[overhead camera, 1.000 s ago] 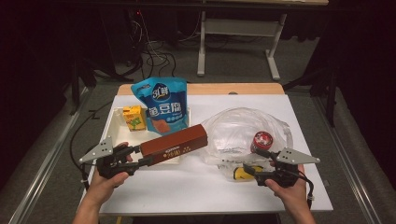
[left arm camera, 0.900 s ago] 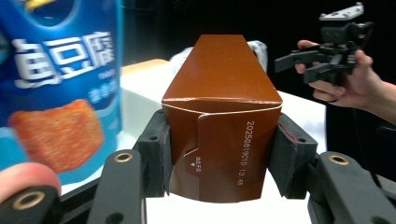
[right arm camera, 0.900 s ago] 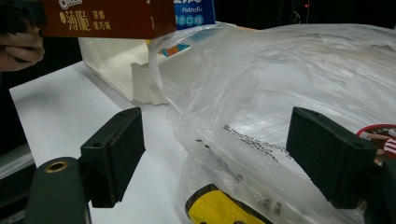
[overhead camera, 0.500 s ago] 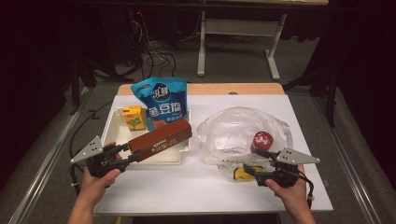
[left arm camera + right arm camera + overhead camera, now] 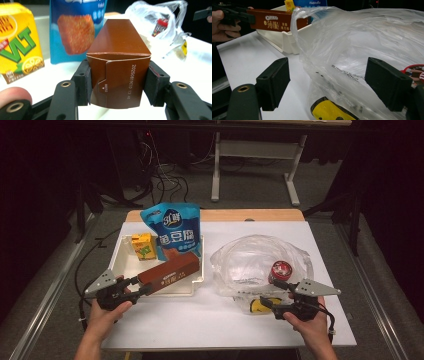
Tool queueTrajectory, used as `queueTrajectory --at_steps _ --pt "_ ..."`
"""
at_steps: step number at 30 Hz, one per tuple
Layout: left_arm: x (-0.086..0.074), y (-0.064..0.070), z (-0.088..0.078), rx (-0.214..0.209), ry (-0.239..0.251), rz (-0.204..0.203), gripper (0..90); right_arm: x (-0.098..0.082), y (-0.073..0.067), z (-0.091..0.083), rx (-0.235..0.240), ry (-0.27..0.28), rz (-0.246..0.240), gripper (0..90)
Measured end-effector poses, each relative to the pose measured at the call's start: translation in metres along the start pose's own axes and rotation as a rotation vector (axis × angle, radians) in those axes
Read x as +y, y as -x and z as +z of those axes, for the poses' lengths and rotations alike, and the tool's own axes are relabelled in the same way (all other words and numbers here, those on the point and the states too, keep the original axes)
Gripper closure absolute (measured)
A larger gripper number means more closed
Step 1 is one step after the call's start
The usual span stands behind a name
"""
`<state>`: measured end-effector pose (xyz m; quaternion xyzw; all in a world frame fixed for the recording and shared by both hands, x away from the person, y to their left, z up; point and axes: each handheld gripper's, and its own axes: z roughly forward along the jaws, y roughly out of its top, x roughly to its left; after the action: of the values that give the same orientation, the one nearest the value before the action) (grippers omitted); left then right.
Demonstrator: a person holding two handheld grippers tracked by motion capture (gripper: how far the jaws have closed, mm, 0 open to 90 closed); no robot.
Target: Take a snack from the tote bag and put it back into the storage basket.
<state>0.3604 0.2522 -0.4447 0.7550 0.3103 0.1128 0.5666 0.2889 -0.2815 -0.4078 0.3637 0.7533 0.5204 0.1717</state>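
Brown cardboard fills the grip of the left gripper (image 5: pixel 120 82): its two black jaws stand about half spread and press on both sides of the near end of a brown biscuit box (image 5: pixel 119 60), whose end flap bears a printed date code. From above, that box (image 5: pixel 169 272) slants from the left gripper (image 5: pixel 134 282) at the near left up over the near rim of a white tray (image 5: pixel 125 251), its far end above the tray's near right part.

Inside the tray stand a yellow lemon tea carton (image 5: pixel 141 246) at the far left and a blue snack pouch (image 5: pixel 173 232) leaning just right of it, both touching the tray floor.

At the near right, the right gripper (image 5: pixel 267 295) has its jaws spread wide on either side of the near edge of a clear plastic bag (image 5: pixel 255 262); the film lies between them, and the pads do not press on it. The bag holds a red-lidded jar (image 5: pixel 280 270) and a yellow packet (image 5: pixel 259 306).

Seen from the right gripper view, the biscuit box (image 5: pixel 275 20) shows its white printed side label and the person's hand (image 5: pixel 222 25) that grips the left gripper; the yellow packet (image 5: pixel 329 110) lies low between the jaws. Through the left gripper view the carton's green lettering (image 5: pixel 17 45) and the pouch's picture of a fried cube (image 5: pixel 76 32) are legible.
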Motion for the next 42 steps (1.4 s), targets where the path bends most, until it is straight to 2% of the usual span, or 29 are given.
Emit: queueTrajectory --at_steps 4,7,16,19,22,24,26,28,30,32,33,34,36,37,38,39,41,42 --pt "-0.004 0.001 0.008 -0.003 -0.028 0.006 48.3 -0.001 0.0 0.001 -0.001 -0.006 -0.003 20.9" --pt "-0.007 0.0 0.013 0.011 -0.042 0.003 48.1 -0.001 0.0 0.0 -0.005 -0.006 -0.005 20.9" --pt "-0.016 -0.003 0.018 0.012 -0.073 -0.026 46.6 -0.002 0.001 0.001 -0.005 -0.005 0.006 20.8" --pt "-0.016 0.001 0.02 0.005 -0.111 -0.035 43.5 -0.004 0.002 0.003 -0.001 -0.006 0.008 20.8" --pt "-0.014 0.006 0.019 0.009 -0.12 -0.044 33.5 -0.004 0.002 0.002 -0.003 -0.005 0.008 20.6" --pt "-0.011 0.011 0.015 0.052 -0.113 -0.04 29.7 -0.004 0.003 0.002 -0.005 -0.004 0.016 20.5" --pt "-0.008 0.017 0.011 0.073 -0.106 -0.024 28.3 -0.005 0.003 0.002 -0.01 -0.007 0.011 20.3" --pt "-0.005 0.025 0.005 0.132 -0.106 -0.016 28.3 -0.005 0.004 0.001 -0.011 -0.006 0.014 20.2" --pt "-0.004 0.032 -0.003 0.171 -0.091 -0.028 28.1 -0.005 0.004 0.001 -0.013 -0.004 0.016 20.0" --pt "-0.003 0.038 -0.011 0.186 -0.065 -0.038 29.1 -0.005 0.004 0.0 -0.014 -0.004 0.013 20.0" --pt "-0.003 0.042 -0.016 0.197 -0.059 -0.031 30.8 -0.005 0.004 0.0 -0.014 -0.004 0.011 19.9" --pt "-0.003 0.045 -0.018 0.194 -0.057 -0.028 36.5 -0.006 0.004 0.0 -0.013 -0.006 0.014 19.9" --pt "-0.006 0.05 -0.022 0.16 -0.067 -0.021 46.7 -0.006 0.005 0.0 -0.015 -0.008 0.019 19.9" --pt "-0.007 0.051 -0.022 0.151 -0.078 -0.034 51.6 -0.006 0.005 0.0 -0.016 -0.008 0.016 19.9" --pt "-0.008 0.051 -0.022 0.15 -0.086 -0.049 61.0 -0.006 0.005 0.001 -0.017 -0.007 0.016 19.9" --pt "-0.009 0.051 -0.022 0.163 -0.098 -0.064 66.7 -0.007 0.005 0.001 -0.017 -0.008 0.018 19.9" --pt "-0.011 0.047 -0.02 0.176 -0.115 -0.122 82.1 -0.007 0.005 0.001 -0.018 -0.011 0.021 20.0" --pt "-0.012 0.046 -0.019 0.184 -0.117 -0.141 86.6 -0.007 0.005 0.002 -0.017 -0.011 0.019 20.0"
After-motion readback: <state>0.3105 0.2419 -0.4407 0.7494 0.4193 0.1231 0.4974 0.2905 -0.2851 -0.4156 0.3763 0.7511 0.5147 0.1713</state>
